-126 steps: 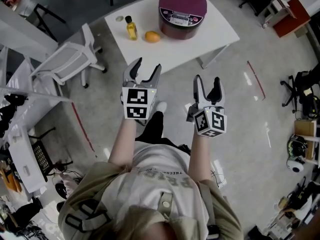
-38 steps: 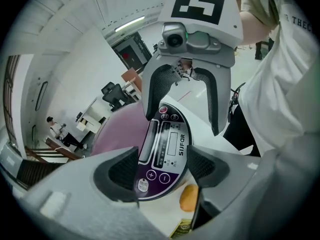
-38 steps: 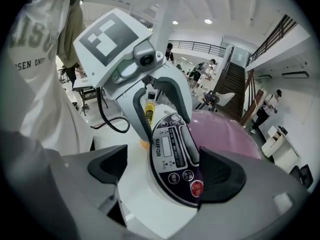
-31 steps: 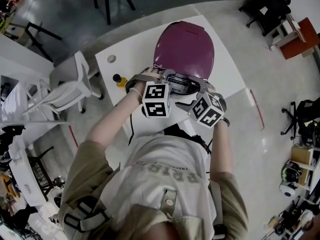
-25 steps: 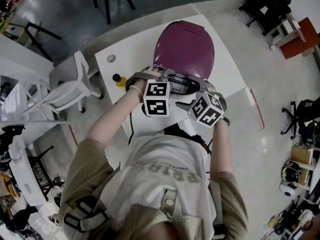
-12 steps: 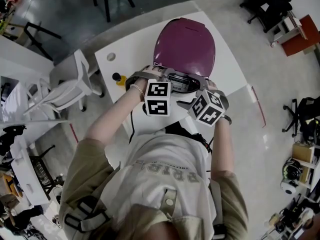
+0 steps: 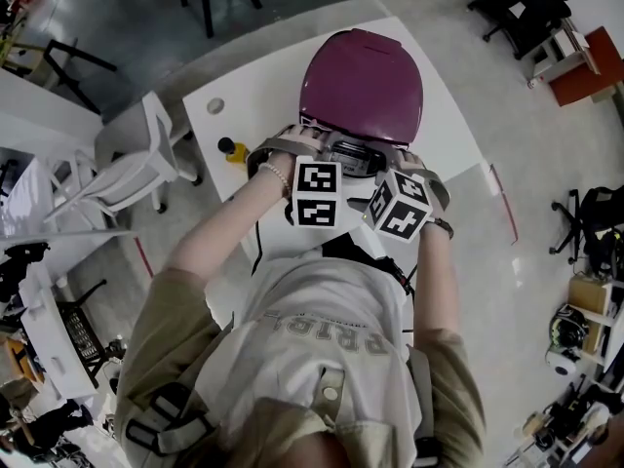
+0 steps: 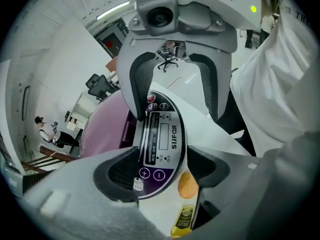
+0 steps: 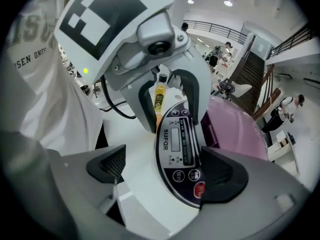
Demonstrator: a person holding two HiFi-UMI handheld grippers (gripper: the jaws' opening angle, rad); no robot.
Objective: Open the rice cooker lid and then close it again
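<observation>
The person wears a white lettered T-shirt, khaki straps and a beaded bracelet. The left gripper and right gripper are grey with black ribbed pads.

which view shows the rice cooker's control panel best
The left gripper view: the control panel fills the middle, its display and plus and minus buttons clear. The right gripper view shows it nearly as well, though a jaw covers one end. The head view shows only a small, far-off strip.
</observation>
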